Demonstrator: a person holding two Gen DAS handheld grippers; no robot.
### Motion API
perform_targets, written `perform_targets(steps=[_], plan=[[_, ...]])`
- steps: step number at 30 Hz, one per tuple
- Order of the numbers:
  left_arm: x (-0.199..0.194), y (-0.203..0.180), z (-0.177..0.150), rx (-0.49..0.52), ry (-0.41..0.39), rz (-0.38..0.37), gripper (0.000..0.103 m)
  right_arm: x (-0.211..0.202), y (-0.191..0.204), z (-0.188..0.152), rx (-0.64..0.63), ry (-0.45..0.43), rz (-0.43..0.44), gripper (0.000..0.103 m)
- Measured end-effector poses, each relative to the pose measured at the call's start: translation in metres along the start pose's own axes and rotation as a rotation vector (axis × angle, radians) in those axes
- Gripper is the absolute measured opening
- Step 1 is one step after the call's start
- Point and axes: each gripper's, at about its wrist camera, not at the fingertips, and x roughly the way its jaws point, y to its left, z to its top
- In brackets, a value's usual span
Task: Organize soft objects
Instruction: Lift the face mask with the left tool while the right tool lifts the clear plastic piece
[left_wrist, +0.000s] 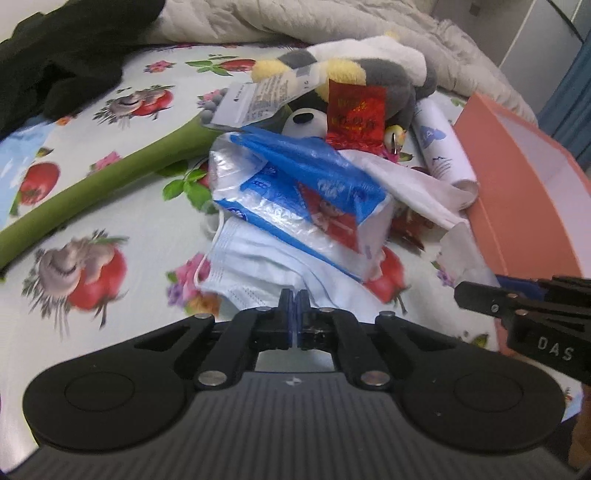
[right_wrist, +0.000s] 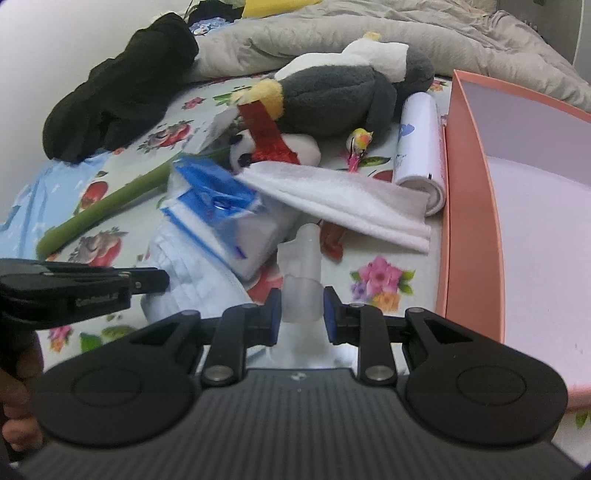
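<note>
My left gripper (left_wrist: 294, 308) is shut on the near edge of a light blue face mask (left_wrist: 258, 273), which lies on the flowered bedsheet (left_wrist: 122, 236). From the right wrist view its tip (right_wrist: 162, 282) meets the mask (right_wrist: 192, 269). My right gripper (right_wrist: 301, 299) is shut on a small translucent plastic bottle (right_wrist: 301, 280), which stands upright between the blue pads. Behind the mask are a blue tissue pack (left_wrist: 295, 195), a white cloth (right_wrist: 343, 195), a small panda plush (right_wrist: 306, 147) and a grey penguin plush (right_wrist: 332, 99). A pink box (right_wrist: 469, 206) stands open at the right.
A green plush stem (left_wrist: 110, 184) crosses the sheet at the left. A red packet (left_wrist: 354, 114) and a white roll (right_wrist: 417, 147) lie by the penguin. A black garment (right_wrist: 122, 88) and a beige quilt (right_wrist: 332, 33) lie at the back.
</note>
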Motion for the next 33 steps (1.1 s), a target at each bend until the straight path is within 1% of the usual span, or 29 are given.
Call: perform_targets(steps=[5,10,12,13,14,16,18,19,20,21,22,23,24,28,31,33], plan=[[-0.027,0.001,-0.026,-0.022,-0.013,-0.009,0.002,-0.014,0.013,-0.019,-0.012,-0.005,0.001,0.027],[-0.045,0.008,-0.05,-0.04,-0.014,-0.011,0.002,-0.018,0.019,-0.04,-0.015,0.019,0.018,0.027],[-0.047,0.013,-0.058,-0.049,-0.016,0.009,0.002,-0.015,0.018,-0.048,-0.01,0.027,0.007,0.028],[-0.046,0.018,-0.062,-0.068,-0.017,0.039,0.002,-0.013,0.019,-0.052,-0.015,0.029,0.001,0.029],[-0.045,0.023,-0.065,-0.094,-0.015,0.041,0.003,-0.01,0.018,-0.056,-0.021,0.043,-0.006,0.03],[-0.041,0.037,-0.07,-0.167,0.001,0.021,0.003,-0.01,0.014,-0.061,-0.004,0.051,-0.01,0.03],[-0.039,0.048,-0.076,-0.219,0.034,0.029,0.004,-0.012,0.01,-0.066,0.022,0.052,-0.005,0.035],[-0.039,0.052,-0.079,-0.238,0.039,0.029,0.013,-0.013,0.008,-0.068,0.032,0.058,0.001,0.035],[-0.041,0.056,-0.081,-0.261,0.04,0.027,0.039,-0.014,0.008,-0.069,0.036,0.058,0.01,0.036],[-0.041,0.059,-0.084,-0.287,0.045,0.029,0.055,-0.015,0.007,-0.07,0.037,0.054,0.015,0.041],[-0.042,0.061,-0.086,-0.312,0.046,0.037,0.067,-0.016,0.007,-0.07,0.036,0.05,0.013,0.045],[-0.044,0.064,-0.089,-0.344,0.03,0.039,0.067,-0.016,0.008,-0.07,0.031,0.044,0.009,0.053],[-0.045,0.065,-0.09,-0.364,0.023,0.033,0.067,-0.017,0.008,-0.069,0.024,0.038,0.01,0.055],[-0.035,0.066,-0.091,-0.462,0.055,-0.002,0.069,-0.013,0.011,-0.067,-0.015,0.037,0.009,0.055],[-0.032,0.058,-0.088,-0.469,0.038,0.017,0.078,-0.01,0.014,-0.066,-0.059,0.035,-0.003,0.055],[-0.028,0.051,-0.086,-0.455,0.037,0.032,0.078,-0.008,0.016,-0.066,-0.096,0.036,-0.016,0.054]])
